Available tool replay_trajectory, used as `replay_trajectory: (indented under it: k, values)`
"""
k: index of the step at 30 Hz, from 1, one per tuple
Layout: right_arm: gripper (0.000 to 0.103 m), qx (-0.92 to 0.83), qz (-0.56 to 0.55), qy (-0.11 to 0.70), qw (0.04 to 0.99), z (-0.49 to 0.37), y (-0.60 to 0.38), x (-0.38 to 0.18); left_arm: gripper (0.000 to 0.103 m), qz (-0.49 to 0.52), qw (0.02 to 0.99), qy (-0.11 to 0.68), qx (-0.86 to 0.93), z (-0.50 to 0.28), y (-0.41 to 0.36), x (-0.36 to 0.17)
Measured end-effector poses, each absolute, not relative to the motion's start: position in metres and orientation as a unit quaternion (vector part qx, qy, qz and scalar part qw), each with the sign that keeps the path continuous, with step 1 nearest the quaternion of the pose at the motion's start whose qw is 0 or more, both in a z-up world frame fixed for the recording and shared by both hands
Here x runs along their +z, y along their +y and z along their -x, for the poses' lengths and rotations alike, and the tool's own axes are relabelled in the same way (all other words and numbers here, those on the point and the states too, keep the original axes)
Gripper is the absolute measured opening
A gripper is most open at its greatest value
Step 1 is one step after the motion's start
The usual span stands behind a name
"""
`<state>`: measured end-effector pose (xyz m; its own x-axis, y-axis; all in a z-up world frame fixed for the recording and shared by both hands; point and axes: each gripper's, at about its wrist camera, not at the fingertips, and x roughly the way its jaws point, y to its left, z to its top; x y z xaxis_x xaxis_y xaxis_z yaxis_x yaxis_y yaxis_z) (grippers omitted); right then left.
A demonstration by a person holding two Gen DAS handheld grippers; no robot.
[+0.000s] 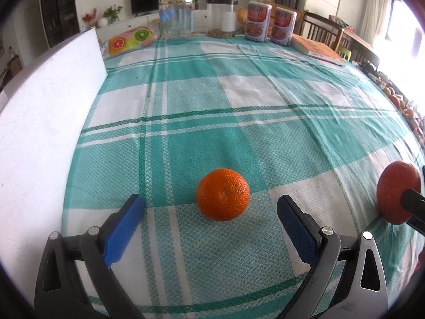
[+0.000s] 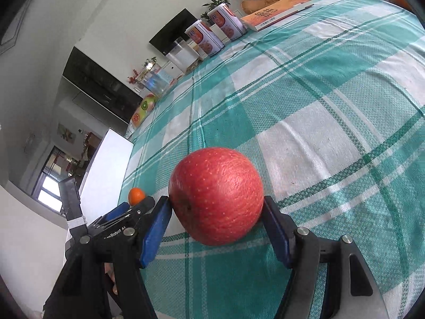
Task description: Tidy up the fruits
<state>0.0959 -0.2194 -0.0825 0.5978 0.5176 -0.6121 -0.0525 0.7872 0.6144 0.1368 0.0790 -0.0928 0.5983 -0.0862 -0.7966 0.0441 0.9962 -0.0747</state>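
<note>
Your left gripper (image 1: 209, 207) has bare tablecloth (image 1: 239, 122) ahead past the orange (image 1: 223, 194). A white board (image 1: 47, 106) walls the left; jars (image 1: 175, 16) and cans (image 1: 269, 22) line the far edge.

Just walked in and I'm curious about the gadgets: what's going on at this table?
A person is sorting fruit with hand-held tongs. The right tongs are clamped on a red apple just above the checked tablecloth. The left tongs are open, with an orange lying on the cloth just ahead of the gap between their fingers, not yet gripped.
</note>
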Motion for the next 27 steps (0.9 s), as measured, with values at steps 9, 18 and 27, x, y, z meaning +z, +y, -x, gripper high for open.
replay_trajectory:
  k: [9, 18, 27]
  values:
    - [0.068, 0.185, -0.241, 0.409, 0.860, -0.091, -0.201, -0.065, 0.031, 0.055, 0.907, 0.412, -0.063, -0.116, 0.087, -0.056]
    - [0.068, 0.353, -0.162, 0.421, 0.820, -0.089, -0.064, 0.026, 0.033, 0.166, 0.913, 0.366, -0.076, 0.003, 0.182, 0.072]
    - [0.069, 0.458, 0.051, 0.475, 0.750, -0.064, 0.149, 0.029, 0.039, 0.152, 0.869, 0.448, 0.143, 0.002, 0.311, 0.006]
